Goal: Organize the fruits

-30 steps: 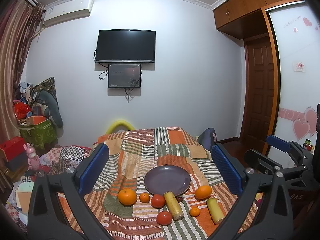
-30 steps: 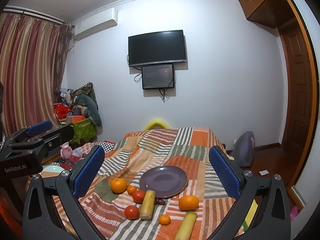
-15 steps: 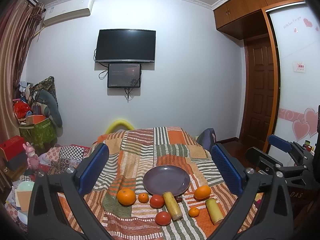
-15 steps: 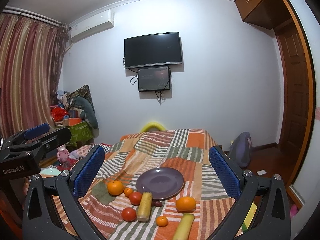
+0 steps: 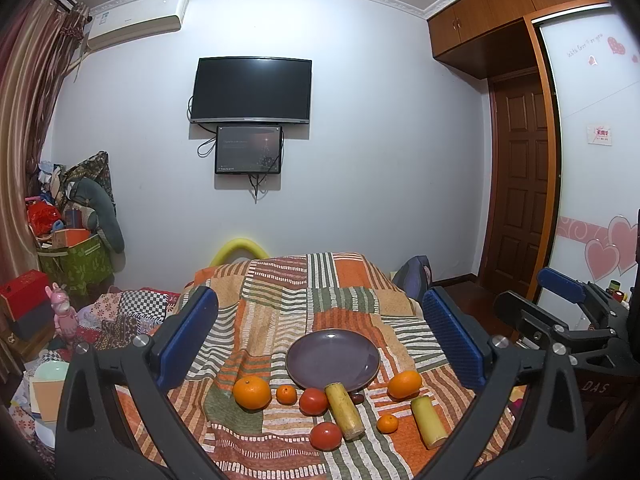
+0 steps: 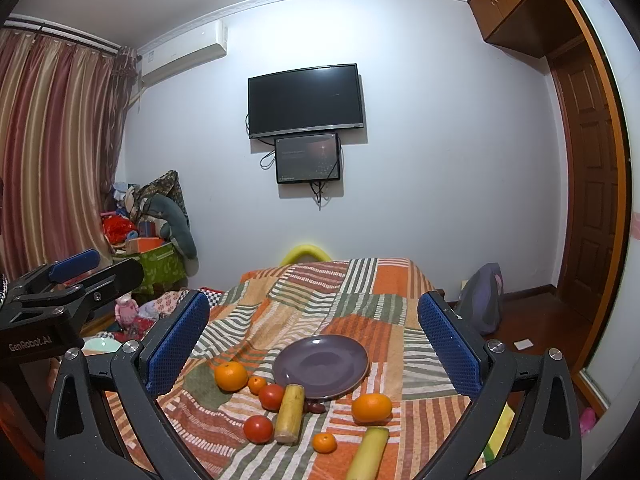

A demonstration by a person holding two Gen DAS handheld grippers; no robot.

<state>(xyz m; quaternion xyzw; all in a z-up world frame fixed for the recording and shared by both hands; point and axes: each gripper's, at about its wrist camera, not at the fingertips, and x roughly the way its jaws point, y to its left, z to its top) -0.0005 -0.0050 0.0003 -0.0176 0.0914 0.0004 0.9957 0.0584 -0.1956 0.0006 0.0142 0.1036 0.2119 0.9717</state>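
A purple plate (image 5: 333, 356) (image 6: 320, 364) lies empty on a striped patchwork cloth (image 5: 280, 304). In front of it lie two large oranges (image 5: 252, 393) (image 5: 404, 385), two small mandarins (image 5: 287, 394) (image 5: 387, 424), two tomatoes (image 5: 314, 401) (image 5: 325, 436), two yellow-green cane pieces (image 5: 344, 405) (image 5: 429, 421) and a small dark fruit (image 5: 357, 399). My left gripper (image 5: 320, 336) is open and empty, held above and short of the fruit. My right gripper (image 6: 312, 336) is open and empty, likewise held back. Each gripper shows at the edge of the other's view.
The cloth covers a table or bed whose far edge drops off before a white wall with a TV (image 5: 251, 90). Piled boxes and toys (image 5: 64, 248) stand at the left. A wooden door (image 5: 520, 184) and wardrobe are at the right, with a bag (image 6: 482, 300) on the floor.
Both grippers have drifted slightly; the right view has shifted so the plate and fruit sit further left and lower. Nothing on the cloth has moved.
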